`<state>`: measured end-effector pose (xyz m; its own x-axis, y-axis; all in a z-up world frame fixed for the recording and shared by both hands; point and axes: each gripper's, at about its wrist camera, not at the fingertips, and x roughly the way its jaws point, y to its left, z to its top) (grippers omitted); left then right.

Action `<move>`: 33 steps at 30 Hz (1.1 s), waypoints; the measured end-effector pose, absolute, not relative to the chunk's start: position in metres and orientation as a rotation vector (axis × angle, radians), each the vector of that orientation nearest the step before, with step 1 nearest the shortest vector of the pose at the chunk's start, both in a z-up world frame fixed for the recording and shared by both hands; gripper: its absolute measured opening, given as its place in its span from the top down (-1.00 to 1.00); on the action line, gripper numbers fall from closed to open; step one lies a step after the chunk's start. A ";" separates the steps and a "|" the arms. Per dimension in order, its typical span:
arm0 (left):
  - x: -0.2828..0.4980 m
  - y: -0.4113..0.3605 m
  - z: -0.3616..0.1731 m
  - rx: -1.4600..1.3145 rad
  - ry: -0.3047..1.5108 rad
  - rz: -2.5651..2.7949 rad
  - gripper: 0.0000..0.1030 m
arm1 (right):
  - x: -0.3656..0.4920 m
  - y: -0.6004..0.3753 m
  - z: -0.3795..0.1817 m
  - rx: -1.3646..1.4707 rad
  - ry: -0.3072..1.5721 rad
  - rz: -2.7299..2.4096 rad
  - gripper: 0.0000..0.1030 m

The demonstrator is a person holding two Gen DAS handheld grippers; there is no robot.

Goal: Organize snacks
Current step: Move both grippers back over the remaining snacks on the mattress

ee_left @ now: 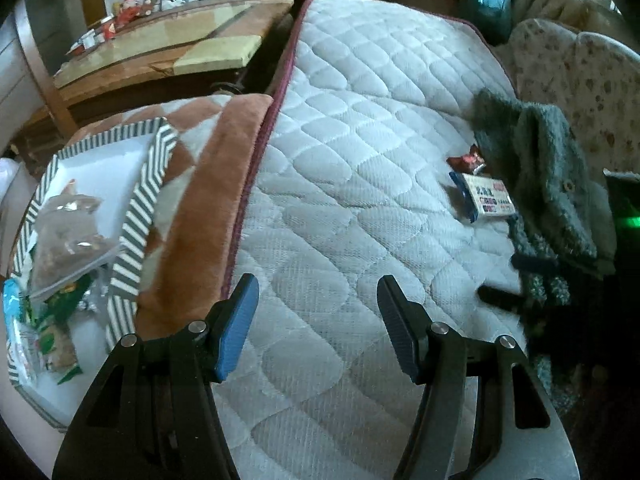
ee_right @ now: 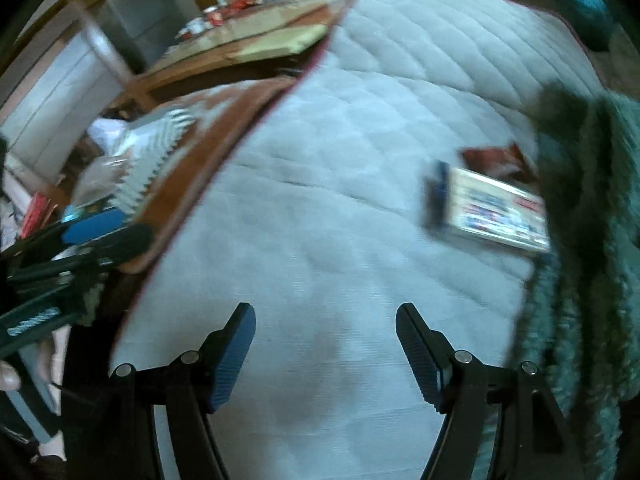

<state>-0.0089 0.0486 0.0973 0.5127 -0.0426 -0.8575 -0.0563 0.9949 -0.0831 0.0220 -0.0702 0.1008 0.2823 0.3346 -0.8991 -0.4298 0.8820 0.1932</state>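
Note:
A striped grey-and-white box point(ee_left: 132, 216) on the left holds several snack bags, among them a clear bag of brown snacks point(ee_left: 68, 240) and green packets point(ee_left: 60, 320). On the quilted white mattress point(ee_left: 340, 160) lie a flat white-and-blue snack pack point(ee_left: 486, 198) and a small red packet point(ee_left: 468, 160) behind it. My left gripper point(ee_left: 318, 312) is open and empty above the mattress, right of the box. My right gripper point(ee_right: 326, 336) is open and empty; the white-and-blue pack point(ee_right: 496, 208) and red packet point(ee_right: 496, 158) lie ahead to its right, blurred. The box point(ee_right: 156, 156) shows far left.
A fuzzy grey-green garment point(ee_left: 548, 184) lies right of the two packs, touching them. A brown-and-white blanket point(ee_left: 208, 184) lies under the box. A wooden table point(ee_left: 160, 44) with small items stands behind. The left gripper point(ee_right: 92, 236) shows at the left edge of the right wrist view.

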 end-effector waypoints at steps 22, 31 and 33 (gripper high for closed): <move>0.019 0.061 0.061 -0.142 1.126 0.034 -0.20 | 0.181 -0.151 0.055 0.015 1.226 0.450 -0.51; 0.006 0.065 0.059 -0.172 1.135 0.029 -0.20 | 0.088 -0.113 0.055 0.101 1.337 0.563 -0.63; 0.003 0.062 0.061 -0.171 1.132 0.017 -0.20 | 0.065 -0.098 0.056 0.151 1.351 0.610 -0.63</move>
